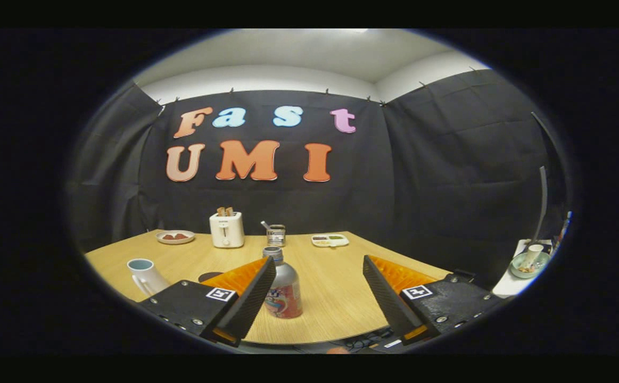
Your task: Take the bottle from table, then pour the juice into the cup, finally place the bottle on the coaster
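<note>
A silver bottle [282, 287] with a coloured label and no cap stands upright on the wooden table [336, 298]. It sits just ahead of my left finger [253, 295], partly overlapped by it. My gripper [320, 274] is open, the fingers wide apart with nothing between them but table. A white cup [144, 274] with a handle stands to the left, beyond the left finger. A dark round coaster [209, 276] lies between the cup and the bottle, partly hidden by the left finger.
At the back of the table stand a white toaster [227, 229], a plate [175, 236], a small glass jar [275, 234] and a flat white tray [330, 240]. A side surface at the right holds a bowl [527, 263].
</note>
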`<act>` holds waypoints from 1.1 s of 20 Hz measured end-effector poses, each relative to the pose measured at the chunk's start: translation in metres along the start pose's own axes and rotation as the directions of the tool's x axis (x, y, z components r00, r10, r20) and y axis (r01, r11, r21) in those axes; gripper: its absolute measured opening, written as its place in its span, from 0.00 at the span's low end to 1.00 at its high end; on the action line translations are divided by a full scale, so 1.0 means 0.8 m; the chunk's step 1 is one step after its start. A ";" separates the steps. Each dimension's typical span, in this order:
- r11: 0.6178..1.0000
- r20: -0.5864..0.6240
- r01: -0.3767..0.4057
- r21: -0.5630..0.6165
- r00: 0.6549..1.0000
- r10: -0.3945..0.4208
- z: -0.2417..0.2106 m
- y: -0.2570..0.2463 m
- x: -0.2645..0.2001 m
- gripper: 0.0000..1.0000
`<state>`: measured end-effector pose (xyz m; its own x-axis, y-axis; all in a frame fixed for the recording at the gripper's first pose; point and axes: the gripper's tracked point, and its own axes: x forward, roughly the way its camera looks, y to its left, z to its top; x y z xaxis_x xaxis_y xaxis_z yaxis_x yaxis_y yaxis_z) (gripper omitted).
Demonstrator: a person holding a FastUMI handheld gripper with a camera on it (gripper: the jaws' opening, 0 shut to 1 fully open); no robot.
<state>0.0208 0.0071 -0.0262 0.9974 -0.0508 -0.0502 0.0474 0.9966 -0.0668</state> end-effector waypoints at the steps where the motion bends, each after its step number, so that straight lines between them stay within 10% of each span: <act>1: 1.000 -0.010 -0.017 0.000 1.000 0.017 -0.003 0.003 0.004 0.98; 10: 0.988 -0.131 -0.153 0.015 0.979 0.154 -0.067 0.042 0.026 0.98; 22: 0.989 -0.293 -0.139 0.051 0.945 0.148 -0.157 0.071 0.062 0.95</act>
<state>0.0666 0.0527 -0.1577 0.9335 0.0805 -0.3494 -0.0888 0.9960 -0.0080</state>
